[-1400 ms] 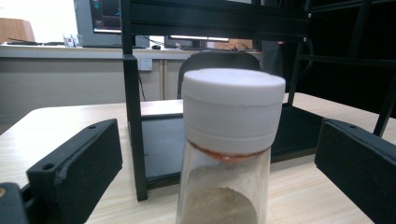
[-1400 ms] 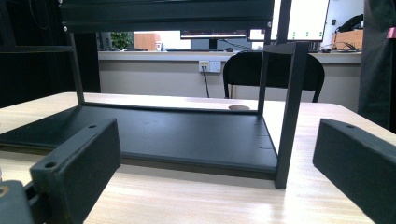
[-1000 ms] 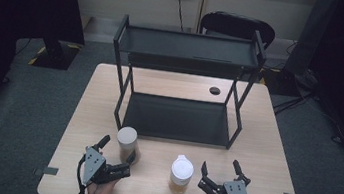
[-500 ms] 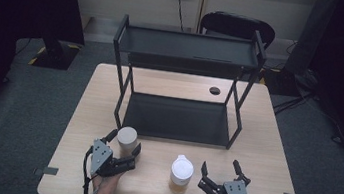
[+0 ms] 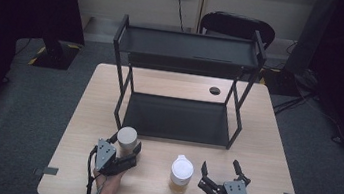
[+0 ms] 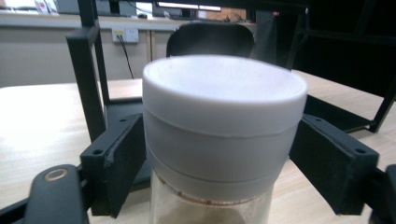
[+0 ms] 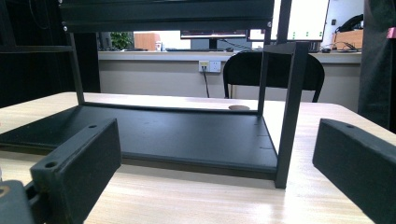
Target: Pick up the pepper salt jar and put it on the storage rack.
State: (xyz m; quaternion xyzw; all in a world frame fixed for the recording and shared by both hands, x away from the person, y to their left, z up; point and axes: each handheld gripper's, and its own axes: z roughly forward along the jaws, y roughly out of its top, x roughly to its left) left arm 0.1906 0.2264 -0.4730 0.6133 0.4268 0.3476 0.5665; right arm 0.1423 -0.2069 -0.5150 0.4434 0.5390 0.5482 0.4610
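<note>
Your left gripper (image 5: 125,152) has been closing around the white-lidded jar (image 6: 223,135) at lower left of the high view; contact is unconfirmed. Your right gripper (image 5: 221,173) rests released, empty. The jar remains on the table (image 5: 273,155); lifting toward the black shelf (image 5: 186,46) is outstanding.

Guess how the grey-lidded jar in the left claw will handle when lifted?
Grey-lidded jar looks rigid, so it should hold shape. Smooth round lid may slip or twist. The left claw has just been closing around it, gripping high, so the body may swing.
</note>
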